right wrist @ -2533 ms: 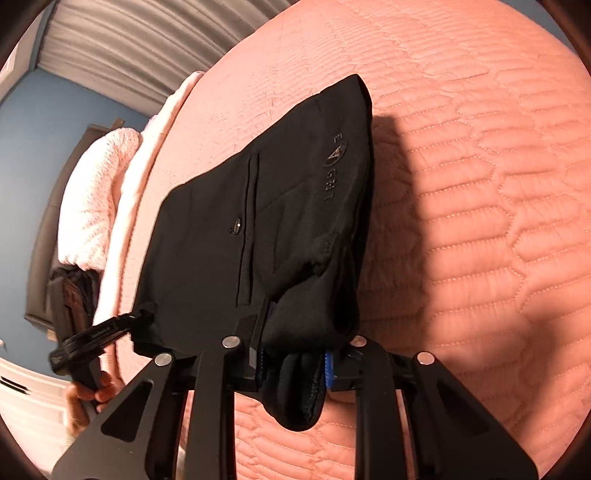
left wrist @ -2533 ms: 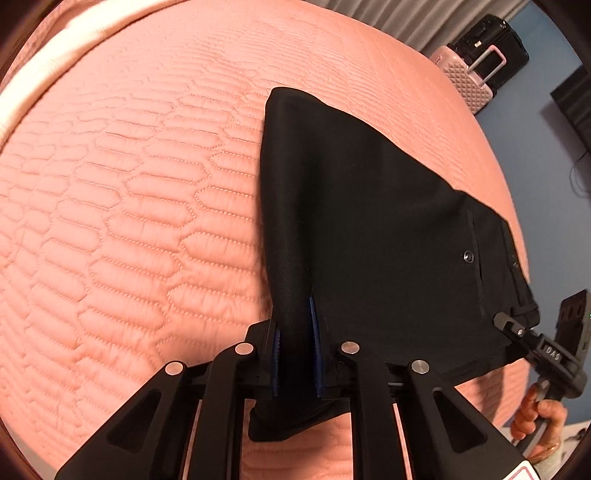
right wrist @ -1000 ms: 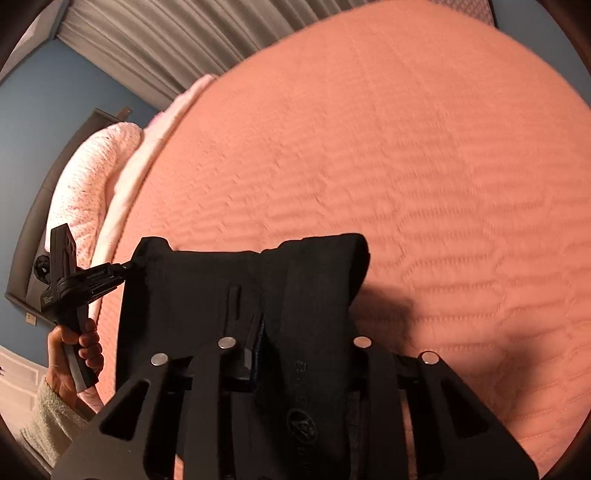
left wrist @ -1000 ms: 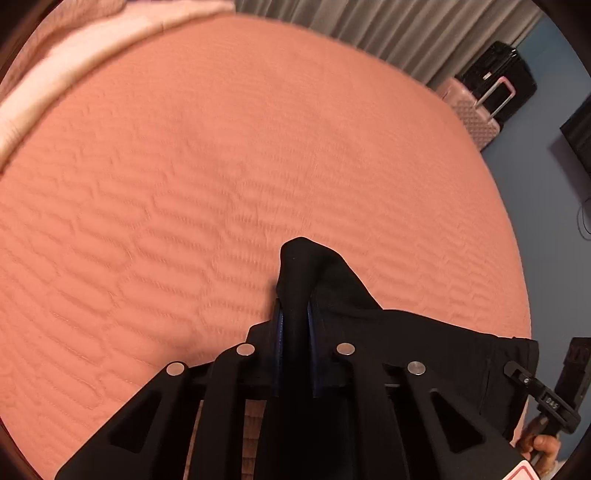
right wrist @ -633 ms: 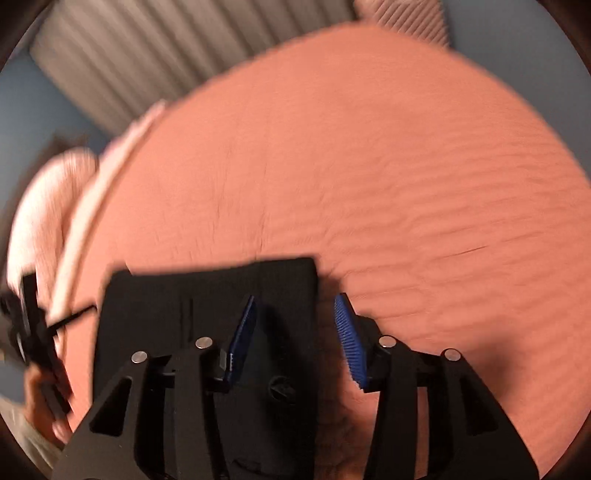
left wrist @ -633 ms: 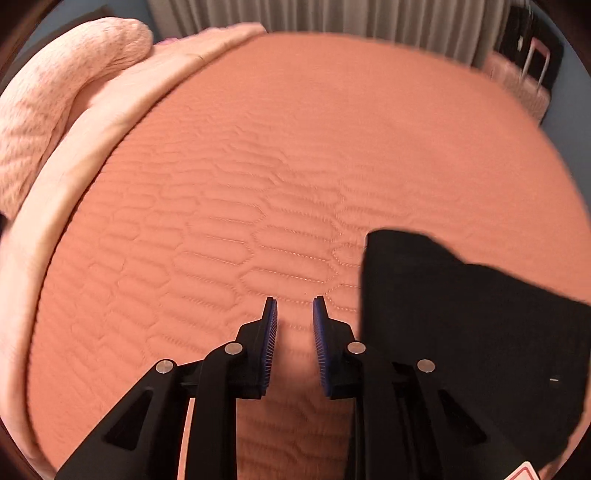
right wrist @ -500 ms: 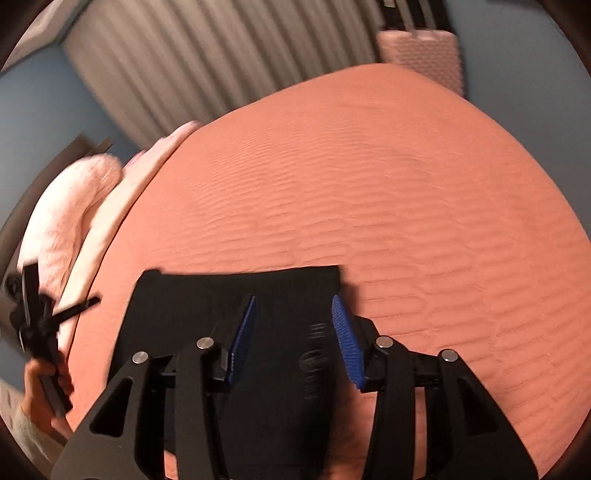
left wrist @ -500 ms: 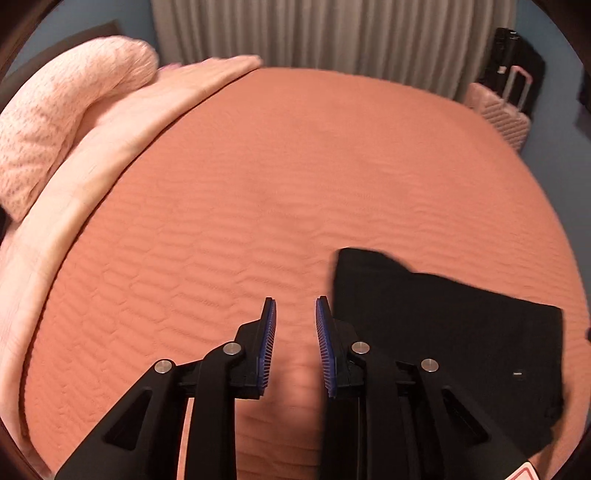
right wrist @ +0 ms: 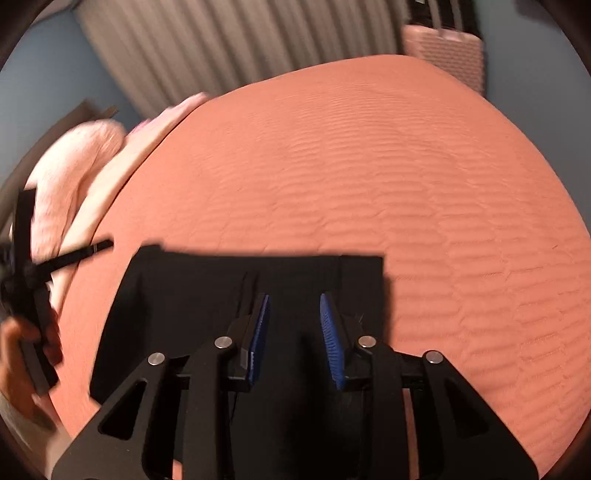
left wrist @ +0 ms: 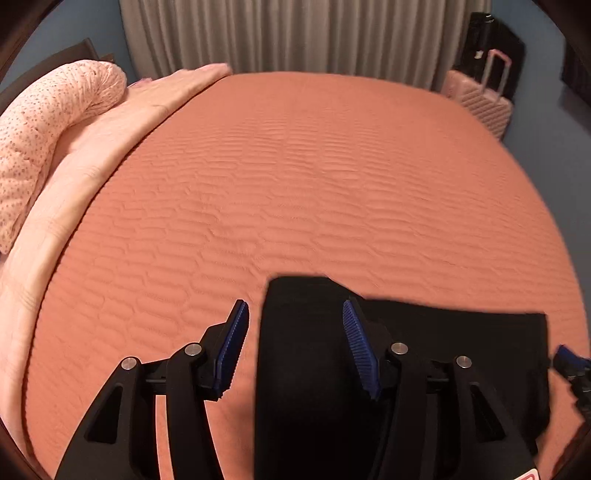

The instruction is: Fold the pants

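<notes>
Pants [left wrist: 317, 369], folded into a black rectangle, lie flat on the coral quilted bed [left wrist: 295, 184]. The left gripper [left wrist: 295, 350] has jaws apart, just opening; the right gripper [right wrist: 295, 339] has jaws apart, just narrowing; neither clamps the cloth. Beyond: pale pillows [left wrist: 48, 129], grey curtains [left wrist: 295, 33], and probably a pink suitcase [left wrist: 480, 103], blurred.

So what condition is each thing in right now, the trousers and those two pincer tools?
Pants: folded into a flat rectangle on the bedspread, held by nothing.
Left tool: open, jaws just widened, empty.
Right tool: open, jaws just narrowed, nothing pinched.
Pink suitcase: upright, handle raised.
</notes>
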Demonstrator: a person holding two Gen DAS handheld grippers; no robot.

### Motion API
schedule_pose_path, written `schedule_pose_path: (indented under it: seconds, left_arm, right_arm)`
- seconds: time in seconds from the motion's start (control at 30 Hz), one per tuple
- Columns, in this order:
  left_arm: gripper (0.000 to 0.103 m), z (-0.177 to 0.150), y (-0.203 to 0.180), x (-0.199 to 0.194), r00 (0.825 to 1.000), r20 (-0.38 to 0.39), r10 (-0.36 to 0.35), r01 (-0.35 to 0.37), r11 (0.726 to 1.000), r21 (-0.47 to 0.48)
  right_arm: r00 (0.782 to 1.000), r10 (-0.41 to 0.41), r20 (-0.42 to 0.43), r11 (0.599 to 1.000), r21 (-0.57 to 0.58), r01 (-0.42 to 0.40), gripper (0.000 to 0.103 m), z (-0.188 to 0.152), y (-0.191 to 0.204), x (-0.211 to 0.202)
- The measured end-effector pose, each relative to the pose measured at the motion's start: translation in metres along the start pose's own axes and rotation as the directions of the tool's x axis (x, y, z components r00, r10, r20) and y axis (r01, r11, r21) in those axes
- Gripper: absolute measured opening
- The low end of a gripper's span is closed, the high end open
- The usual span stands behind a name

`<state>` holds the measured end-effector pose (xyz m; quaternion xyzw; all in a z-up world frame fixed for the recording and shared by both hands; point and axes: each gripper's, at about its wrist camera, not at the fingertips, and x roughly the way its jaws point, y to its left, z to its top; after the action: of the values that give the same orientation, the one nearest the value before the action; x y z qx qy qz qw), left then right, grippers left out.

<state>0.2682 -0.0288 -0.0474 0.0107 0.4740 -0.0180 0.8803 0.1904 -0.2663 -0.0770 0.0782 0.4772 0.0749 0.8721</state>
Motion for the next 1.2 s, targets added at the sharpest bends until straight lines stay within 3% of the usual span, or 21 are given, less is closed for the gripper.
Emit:
schedule_pose_path:
  seconds: [0.07,0.17,0.23,0.33,0.4,0.47,0.5,0.6,0.67,0.73,0.77,0.8,0.87,0.93,1.03,1.2]
  left_arm:
    - [0.059,-0.035,-0.017,0.008,0.998,-0.054,0.015,-0.011,0.998,0.064]
    - [0.059,-0.083,-0.006,0.040,0.983,-0.158,0.097,-0.081,0.991,0.106]
    - [0.057,-0.093,0.011,0.020,0.987,-0.150,0.055,-0.052,0.998,0.019]
    - [0.059,-0.103,0.014,-0.022,0.997,-0.074,0.003,-0.005,0.999,-0.037]
    - [0.061,-0.115,-0.006,-0.021,0.996,-0.081,0.048,-0.043,0.997,0.061]
    - [0.064,-0.134,-0.019,0.004,0.980,-0.127,0.156,-0.133,0.975,0.176]
    - [0.064,-0.139,-0.016,0.009,0.980,-0.120,0.161,-0.138,0.973,0.185]
    - [0.062,-0.139,-0.008,-0.017,0.985,-0.084,0.152,-0.142,0.983,0.119]
    - [0.067,-0.138,-0.016,-0.024,0.985,-0.053,0.162,-0.154,0.979,0.130]
    - [0.073,-0.150,-0.024,-0.002,0.978,-0.113,0.176,-0.157,0.975,0.158]
    - [0.077,-0.152,-0.021,0.007,0.978,-0.124,0.165,-0.146,0.978,0.147]
    - [0.094,-0.155,-0.015,0.008,0.980,-0.094,0.174,-0.163,0.980,0.113]
    - [0.092,-0.151,0.000,0.003,0.980,-0.146,0.135,-0.130,0.990,0.046]
    - [0.090,-0.147,0.010,-0.014,0.983,-0.139,0.117,-0.118,0.993,-0.003]
    - [0.090,-0.149,0.005,-0.043,0.989,-0.087,0.119,-0.119,0.993,0.015]
    - [0.092,-0.161,-0.027,-0.099,0.993,-0.016,0.120,-0.118,0.990,0.078]
  right_arm:
    - [0.997,-0.039,-0.072,0.999,-0.005,0.039,0.026,-0.020,-0.008,0.023]
    - [1.000,-0.018,-0.014,0.993,0.114,0.019,0.029,-0.021,-0.012,-0.009]
    - [0.998,0.000,0.060,0.996,0.086,-0.005,0.029,-0.027,0.003,-0.040]
    - [1.000,-0.010,-0.021,1.000,0.030,0.011,0.028,-0.047,0.010,-0.029]
    - [0.996,-0.034,-0.083,0.999,0.029,0.036,0.027,-0.063,-0.001,-0.007]
    - [0.998,0.003,-0.063,0.990,0.139,0.006,0.029,-0.064,-0.010,-0.013]
    - [0.999,-0.005,-0.049,0.986,0.165,0.013,0.029,-0.060,-0.005,-0.025]
    - [0.999,0.026,0.022,0.994,0.105,-0.028,0.032,-0.056,0.024,-0.053]
    - [1.000,-0.001,-0.014,0.999,0.033,0.002,0.032,-0.058,0.042,-0.038]
    - [0.992,-0.068,-0.104,0.998,-0.026,0.065,0.030,-0.073,0.037,-0.009]
    - [0.992,-0.069,-0.110,0.997,-0.027,0.067,0.029,-0.082,0.033,0.001]
    - [0.996,-0.054,-0.076,0.999,0.000,0.054,0.029,-0.086,0.032,-0.004]
    - [0.993,-0.074,-0.094,0.996,0.042,0.078,0.029,-0.082,0.035,-0.016]
    - [0.997,-0.035,-0.062,0.995,0.089,0.040,0.031,-0.085,0.040,-0.039]
    - [0.999,-0.034,-0.005,0.994,0.103,0.035,0.031,-0.084,0.047,-0.065]
    - [0.999,-0.043,0.023,0.991,0.129,0.040,0.031,-0.089,0.048,-0.095]
